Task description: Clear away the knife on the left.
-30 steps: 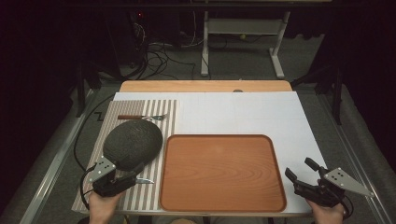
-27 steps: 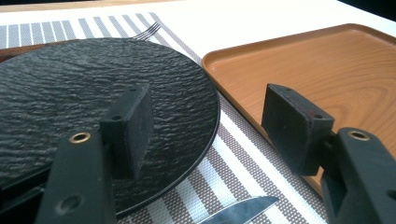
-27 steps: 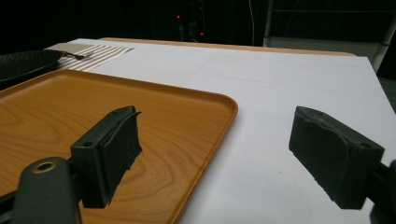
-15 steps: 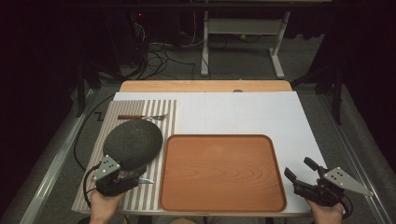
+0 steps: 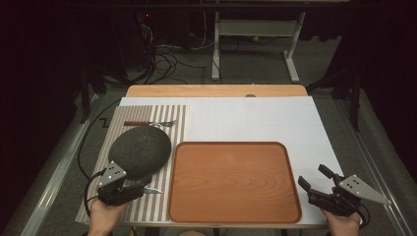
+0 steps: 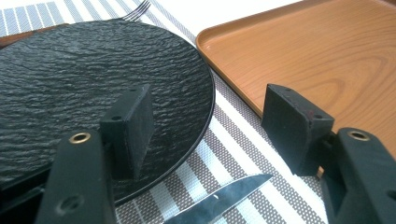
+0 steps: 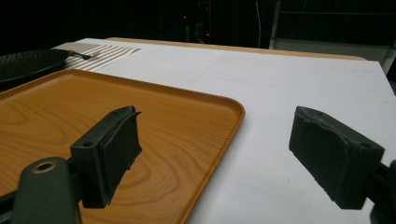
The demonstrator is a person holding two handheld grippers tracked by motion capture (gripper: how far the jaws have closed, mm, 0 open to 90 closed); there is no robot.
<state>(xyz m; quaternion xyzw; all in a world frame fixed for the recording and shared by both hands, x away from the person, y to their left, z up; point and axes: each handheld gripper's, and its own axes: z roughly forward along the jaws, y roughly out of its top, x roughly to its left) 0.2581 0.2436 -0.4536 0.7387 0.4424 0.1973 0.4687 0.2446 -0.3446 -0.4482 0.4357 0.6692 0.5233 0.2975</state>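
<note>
Worktop [image 5: 255, 118], white-covered, carried a wooden tray [image 5: 231, 182] at centre and a striped placemat [image 5: 147, 113] at 9 o'clock. Black slate plate [image 5: 140, 151] lay on the placemat, fork [image 5: 147, 123] at its 12 o'clock, knife [image 6: 219, 205] at its 6. Left tongs [image 5: 140, 186] released, straddling the plate's near rim; right tongs [image 5: 314, 179] released at 4 o'clock, beside the tray.

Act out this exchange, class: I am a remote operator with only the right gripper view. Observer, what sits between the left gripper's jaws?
Observer: The left gripper is open. A knife blade lies on the striped mat between its jaws.
Operator: Does it touch the black plate?
Observer: One jaw hangs over the plate at its near rim. I cannot tell if they touch.
Operator: And the fork?
Observer: The fork lies on the mat beyond the plate, with its brown handle to the left.
</note>
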